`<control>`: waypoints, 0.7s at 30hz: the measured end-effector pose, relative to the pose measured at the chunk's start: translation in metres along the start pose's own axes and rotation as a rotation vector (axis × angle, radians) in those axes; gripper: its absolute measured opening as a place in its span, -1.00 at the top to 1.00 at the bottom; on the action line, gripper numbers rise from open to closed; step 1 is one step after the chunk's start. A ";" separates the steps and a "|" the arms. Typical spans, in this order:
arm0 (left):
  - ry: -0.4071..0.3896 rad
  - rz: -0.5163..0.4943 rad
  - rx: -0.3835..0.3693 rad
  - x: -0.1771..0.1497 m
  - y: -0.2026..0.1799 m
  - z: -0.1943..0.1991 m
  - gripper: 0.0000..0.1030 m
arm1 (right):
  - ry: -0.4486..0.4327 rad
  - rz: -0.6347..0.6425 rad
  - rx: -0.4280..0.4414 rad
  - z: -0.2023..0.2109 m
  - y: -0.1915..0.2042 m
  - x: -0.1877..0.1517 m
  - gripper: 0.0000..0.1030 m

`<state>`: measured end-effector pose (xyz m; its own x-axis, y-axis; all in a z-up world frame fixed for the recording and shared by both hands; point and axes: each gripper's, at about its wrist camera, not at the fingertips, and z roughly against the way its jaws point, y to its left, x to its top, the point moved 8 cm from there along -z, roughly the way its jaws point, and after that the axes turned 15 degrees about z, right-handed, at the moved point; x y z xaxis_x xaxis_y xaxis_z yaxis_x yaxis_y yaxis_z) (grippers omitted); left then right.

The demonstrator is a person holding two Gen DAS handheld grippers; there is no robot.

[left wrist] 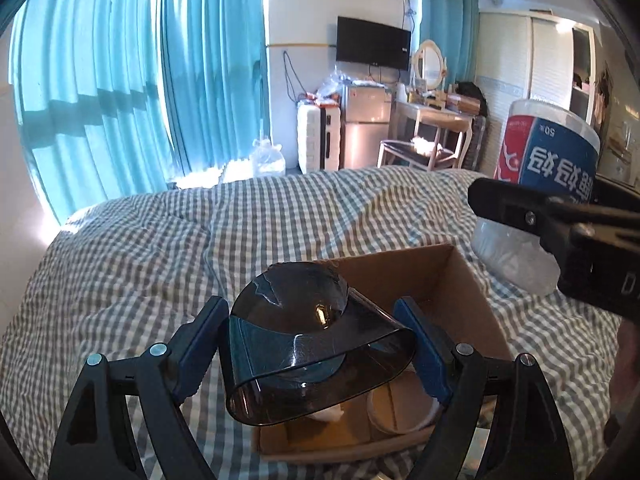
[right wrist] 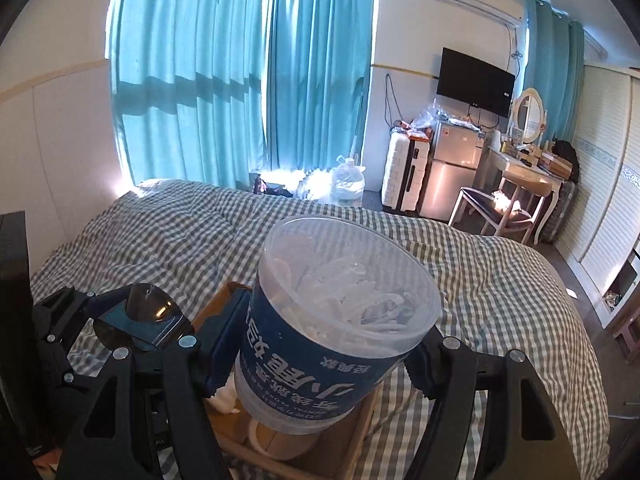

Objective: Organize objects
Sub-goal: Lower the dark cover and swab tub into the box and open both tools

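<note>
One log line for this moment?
left gripper: shut on smoky cup | right gripper: shut on floss tub | both over cardboard box

A dark translucent smoked-plastic cover (left wrist: pixel 308 344) is clamped between the blue pads of the left gripper (left wrist: pixel 316 354), held above the near left part of an open cardboard box (left wrist: pixel 452 280). The box is set on a grey-and-white checked bedspread (left wrist: pixel 160 248). Inside the box, near its front edge, a round white-rimmed container (left wrist: pixel 400 412) is partly seen. At the right edge, a blue-and-red labelled clear tub (left wrist: pixel 548 168) is gripped upside down by the right gripper (left wrist: pixel 532 216), above the bedspread just beyond the box's far right corner.
</note>
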<state>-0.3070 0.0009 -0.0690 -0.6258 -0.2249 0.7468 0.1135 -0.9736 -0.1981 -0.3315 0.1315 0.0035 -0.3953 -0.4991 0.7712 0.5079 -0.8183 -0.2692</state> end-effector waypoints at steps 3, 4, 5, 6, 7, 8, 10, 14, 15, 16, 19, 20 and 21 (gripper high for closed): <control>0.036 -0.009 -0.017 0.000 -0.004 -0.024 -0.68 | 0.038 -0.002 0.021 -0.032 -0.007 -0.003 -0.34; 0.043 -0.017 -0.018 -0.001 -0.006 -0.031 -0.68 | 0.046 -0.003 0.027 -0.038 -0.008 -0.006 -0.34; 0.051 -0.024 -0.016 -0.003 -0.009 -0.037 -0.68 | 0.057 -0.004 0.034 -0.046 -0.008 -0.009 -0.34; 0.060 -0.031 -0.015 -0.005 -0.011 -0.043 -0.68 | 0.069 -0.002 0.041 -0.053 -0.007 -0.013 -0.34; 0.073 -0.038 -0.019 -0.008 -0.014 -0.049 -0.68 | 0.079 0.000 0.049 -0.061 -0.007 -0.017 -0.34; 0.081 -0.043 -0.022 -0.010 -0.017 -0.054 -0.68 | 0.087 0.002 0.057 -0.067 -0.006 -0.024 -0.34; 0.086 -0.042 -0.012 -0.012 -0.021 -0.063 -0.68 | 0.101 0.003 0.066 -0.078 -0.004 -0.031 -0.34; 0.116 -0.034 -0.004 -0.023 -0.025 -0.077 -0.68 | 0.130 -0.020 0.087 -0.099 -0.005 -0.042 -0.35; 0.125 -0.036 0.003 -0.026 -0.025 -0.082 -0.68 | 0.134 -0.015 0.088 -0.102 -0.005 -0.044 -0.35; 0.133 -0.036 0.005 -0.028 -0.025 -0.084 -0.68 | 0.138 -0.010 0.088 -0.105 -0.005 -0.045 -0.35; 0.167 -0.036 -0.004 -0.034 -0.024 -0.094 -0.68 | 0.144 -0.006 0.095 -0.112 -0.004 -0.048 -0.35; 0.173 -0.036 -0.007 -0.036 -0.023 -0.095 -0.68 | 0.146 -0.006 0.097 -0.114 -0.003 -0.050 -0.35; 0.170 -0.033 -0.009 -0.037 -0.023 -0.095 -0.68 | 0.148 -0.005 0.101 -0.116 -0.003 -0.051 -0.35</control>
<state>-0.3596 0.0351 -0.1519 -0.7504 -0.1822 0.6353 0.0846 -0.9798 -0.1812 -0.4015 0.1263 -0.1020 -0.5027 -0.5376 0.6770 0.5769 -0.7918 -0.2005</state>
